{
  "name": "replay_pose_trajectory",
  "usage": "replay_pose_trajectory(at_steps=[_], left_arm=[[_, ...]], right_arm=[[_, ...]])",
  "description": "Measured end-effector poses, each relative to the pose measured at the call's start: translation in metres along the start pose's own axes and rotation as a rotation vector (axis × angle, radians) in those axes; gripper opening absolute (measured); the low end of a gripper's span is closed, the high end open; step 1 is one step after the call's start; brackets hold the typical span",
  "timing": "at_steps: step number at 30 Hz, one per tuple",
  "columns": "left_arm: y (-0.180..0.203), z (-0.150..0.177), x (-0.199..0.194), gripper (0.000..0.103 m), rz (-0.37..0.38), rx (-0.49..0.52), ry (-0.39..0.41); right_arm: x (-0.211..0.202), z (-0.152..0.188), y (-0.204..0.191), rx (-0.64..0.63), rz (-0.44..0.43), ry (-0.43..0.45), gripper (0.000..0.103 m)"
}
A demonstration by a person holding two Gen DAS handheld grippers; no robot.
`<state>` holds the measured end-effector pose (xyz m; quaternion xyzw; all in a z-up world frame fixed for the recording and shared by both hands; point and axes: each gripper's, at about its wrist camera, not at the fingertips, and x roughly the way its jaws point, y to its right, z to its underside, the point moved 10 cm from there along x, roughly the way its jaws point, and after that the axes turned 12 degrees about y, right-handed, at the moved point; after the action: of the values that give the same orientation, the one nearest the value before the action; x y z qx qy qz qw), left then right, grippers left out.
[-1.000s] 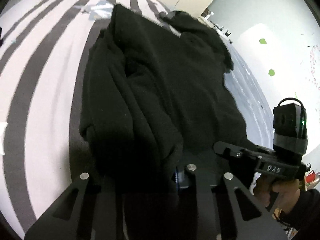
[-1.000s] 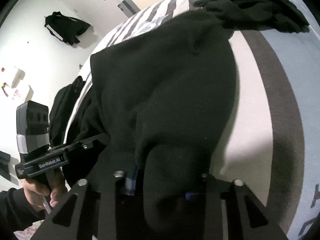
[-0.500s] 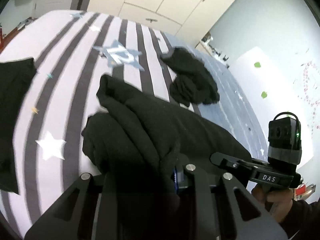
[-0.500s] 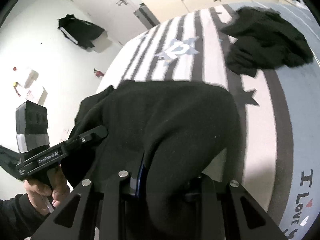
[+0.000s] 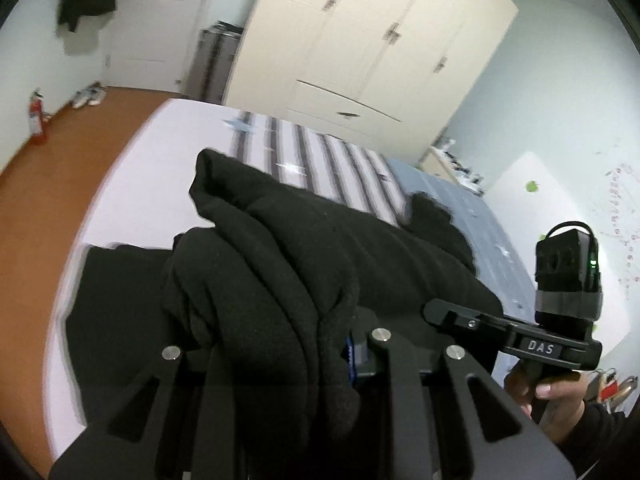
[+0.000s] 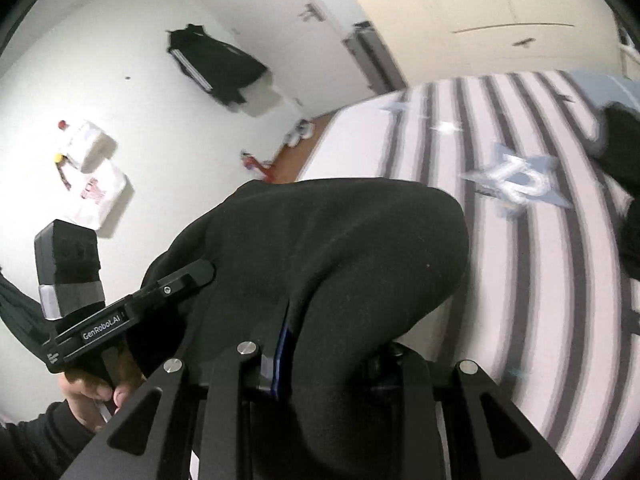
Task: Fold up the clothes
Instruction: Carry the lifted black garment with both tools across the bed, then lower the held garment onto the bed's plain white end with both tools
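A black fleece garment (image 5: 304,248) hangs bunched in thick folds from both grippers, lifted above the striped bed (image 5: 332,160). My left gripper (image 5: 288,364) is shut on one bunched edge, and the cloth covers its fingertips. The right gripper (image 5: 434,312) shows at the right of the left wrist view, gripping the same garment, with a hand on its handle. In the right wrist view the garment (image 6: 340,240) drapes over my right gripper (image 6: 332,344), which is shut on it. The left gripper (image 6: 200,272) bites into the cloth at the left.
A flat black item (image 5: 120,300) lies on the bed's left side and a black clothes pile (image 5: 436,220) at its right. Cream wardrobes (image 5: 360,40) stand behind the bed. Orange floor (image 5: 40,200) with a fire extinguisher (image 5: 36,120) lies left. A dark jacket (image 6: 216,64) hangs on the wall.
Both grippers rose together with the black garment, lifting it off the bed. The views tilted up, so the wardrobes, door and floor now show.
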<state>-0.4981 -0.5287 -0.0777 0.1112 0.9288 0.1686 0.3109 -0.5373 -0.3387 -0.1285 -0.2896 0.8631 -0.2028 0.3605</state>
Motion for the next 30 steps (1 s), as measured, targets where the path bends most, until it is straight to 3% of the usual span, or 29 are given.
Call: replay_pose_trajectory(at_steps=[3,6,8,10,11,13,15,17,20,23,25,30], left_arm=[[-0.080,0.014,0.009,0.021,-0.068,-0.045,-0.042],[-0.168,0.084,0.054,0.027,-0.153,-0.100,-0.186],[-0.212,0.137,0.077,0.038,-0.175,-0.171,-0.285],[-0.220,0.147,0.074,0.049,-0.162,-0.162,-0.229],[-0.219,0.144,0.069,0.053,-0.171,-0.131,-0.197],[-0.218,0.139,0.060,0.057,-0.191,-0.080,-0.148],[-0.218,0.136,0.051,0.058,-0.215,-0.079,-0.146],[-0.219,0.129,0.039,0.061,-0.245,-0.076,-0.134],[-0.220,0.108,0.016,0.066,-0.301,-0.057,-0.047],[-0.224,0.082,0.007,0.081,-0.341,-0.056,0.038],[-0.222,0.071,0.017,0.083,-0.305,-0.063,0.033],[-0.208,0.052,0.077,0.083,-0.266,0.031,-0.019]], right_arm=[[0.062,0.015,-0.045,-0.004,-0.017,-0.023,0.024],[0.142,0.071,-0.048,0.019,0.034,-0.107,0.030],[0.197,0.130,-0.031,0.048,0.092,-0.239,0.034],[0.214,0.176,-0.020,0.086,0.106,-0.322,0.035],[0.214,0.187,-0.019,0.094,0.098,-0.322,0.035],[0.198,0.184,-0.020,0.056,0.065,-0.251,0.049],[0.180,0.181,-0.006,0.032,0.104,-0.223,0.061],[0.163,0.174,0.011,0.050,0.120,-0.201,0.061],[0.146,0.156,0.030,0.048,0.156,-0.163,0.062],[0.149,0.132,0.034,0.032,0.167,-0.128,0.062],[0.161,0.113,0.034,0.032,0.164,-0.106,0.063],[0.201,0.092,0.031,0.029,0.164,-0.114,0.064]])
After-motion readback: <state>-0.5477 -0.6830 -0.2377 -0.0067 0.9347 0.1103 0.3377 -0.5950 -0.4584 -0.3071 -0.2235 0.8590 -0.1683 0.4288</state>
